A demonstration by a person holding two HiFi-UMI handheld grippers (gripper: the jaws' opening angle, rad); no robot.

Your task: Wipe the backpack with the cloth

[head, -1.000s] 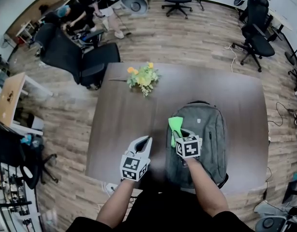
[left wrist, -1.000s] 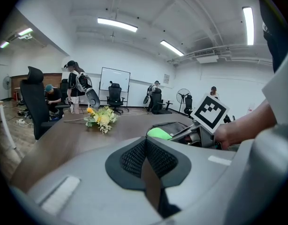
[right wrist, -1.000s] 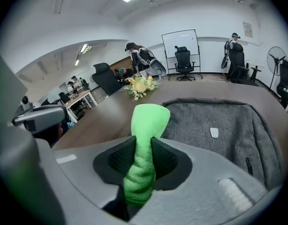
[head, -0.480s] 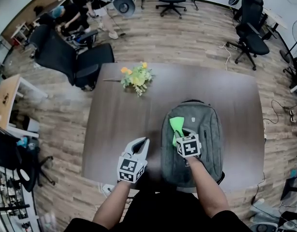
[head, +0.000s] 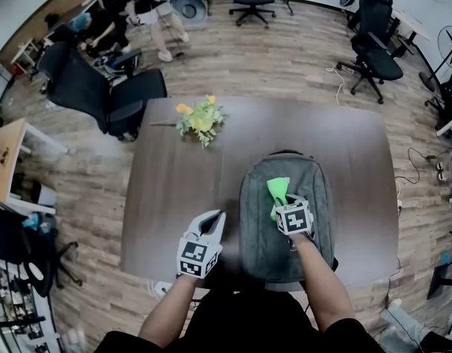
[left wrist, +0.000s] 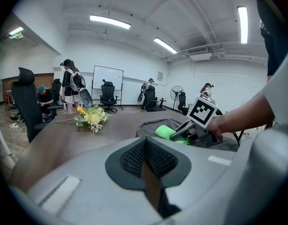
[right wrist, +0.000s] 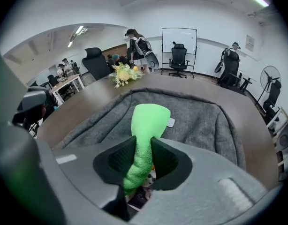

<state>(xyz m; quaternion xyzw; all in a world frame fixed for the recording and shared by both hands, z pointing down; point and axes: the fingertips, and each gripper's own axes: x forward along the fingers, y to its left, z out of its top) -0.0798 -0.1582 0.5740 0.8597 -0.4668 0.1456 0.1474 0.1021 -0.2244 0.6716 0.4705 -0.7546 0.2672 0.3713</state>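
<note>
Fingers [right wrist: 117, 159] of the right gripper [head: 283, 206] were clamped on the cloth [head: 278, 190], a bright green roll squeezed narrow between them and flaring out past the tips. The cloth rested on the backpack [head: 257, 226], on its upper middle, a little right of the centre line. The backpack lay flat on the desk [head: 174, 190] with its long axis running straight away from the person: base at the near edge, top handle at the far end, front panel up. The cloth pointed the same way, along that axis toward the top. The bag's surface therefore lay directly under and ahead of the right gripper, plainly the nearer of the two, and a stroke along the bag's length looked like the natural next move. The left gripper [head: 213, 220] hovered over bare desk just beside the backpack's left edge, its fingers pressed together with nothing between them. A bunch of flowers [head: 199, 120] lay well apart, toward the desk's far left.
</note>
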